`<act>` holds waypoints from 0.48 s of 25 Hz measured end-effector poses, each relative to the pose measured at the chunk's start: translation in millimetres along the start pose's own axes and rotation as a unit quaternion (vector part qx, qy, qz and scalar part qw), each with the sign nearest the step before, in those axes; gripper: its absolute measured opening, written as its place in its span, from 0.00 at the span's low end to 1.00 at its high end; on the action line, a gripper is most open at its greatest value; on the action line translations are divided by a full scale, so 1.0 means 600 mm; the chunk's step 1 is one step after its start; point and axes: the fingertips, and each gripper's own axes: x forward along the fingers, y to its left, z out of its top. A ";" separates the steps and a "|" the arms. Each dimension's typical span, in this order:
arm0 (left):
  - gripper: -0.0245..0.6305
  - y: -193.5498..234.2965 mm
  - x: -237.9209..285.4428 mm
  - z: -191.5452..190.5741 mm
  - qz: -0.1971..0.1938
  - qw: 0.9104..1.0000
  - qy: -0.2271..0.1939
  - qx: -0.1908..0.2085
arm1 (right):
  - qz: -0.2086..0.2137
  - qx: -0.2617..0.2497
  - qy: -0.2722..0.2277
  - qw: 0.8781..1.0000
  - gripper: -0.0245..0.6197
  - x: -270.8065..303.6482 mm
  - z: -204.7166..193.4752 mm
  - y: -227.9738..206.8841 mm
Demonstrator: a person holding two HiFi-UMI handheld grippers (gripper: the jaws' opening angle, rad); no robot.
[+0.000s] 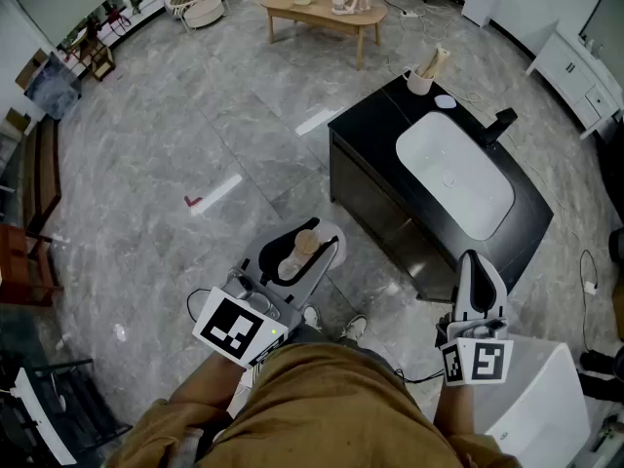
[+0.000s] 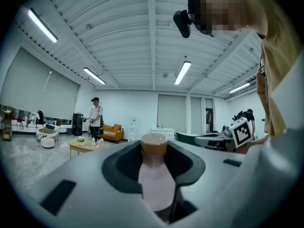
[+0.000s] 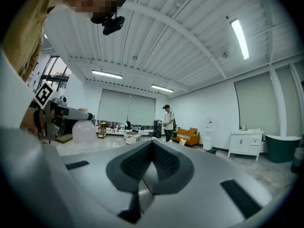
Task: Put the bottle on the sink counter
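In left gripper (image 2: pixel 154 148): bottle (image 2: pixel 155 182) clamped, cap toward tips. Right gripper (image 3: pixel 152 148) closed, empty.

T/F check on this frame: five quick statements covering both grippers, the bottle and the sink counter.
1. The left gripper holds the bottle. True.
2. The bottle already stands on the sink counter. False: it is in the left gripper, apart from the counter.
3. The right gripper is shut and empty. True.
4. The basin is black. False: it is white, set in a black counter.
5. A cup stands on a corner of the counter. True.
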 end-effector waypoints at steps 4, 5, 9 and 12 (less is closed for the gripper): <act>0.23 0.007 0.000 0.004 0.001 1.000 -0.004 0.002 | -0.002 0.000 -0.005 1.000 0.05 0.002 0.004 0.002; 0.23 0.009 -0.001 0.002 0.002 1.000 -0.003 0.005 | -0.002 -0.001 -0.006 1.000 0.05 0.003 0.004 0.002; 0.23 0.018 -0.007 -0.007 0.004 1.000 0.008 0.021 | -0.002 -0.003 -0.006 1.000 0.05 0.002 0.005 0.003; 0.23 0.021 -0.009 -0.005 0.004 1.000 0.004 0.023 | -0.001 0.004 -0.012 1.000 0.05 0.002 0.008 0.005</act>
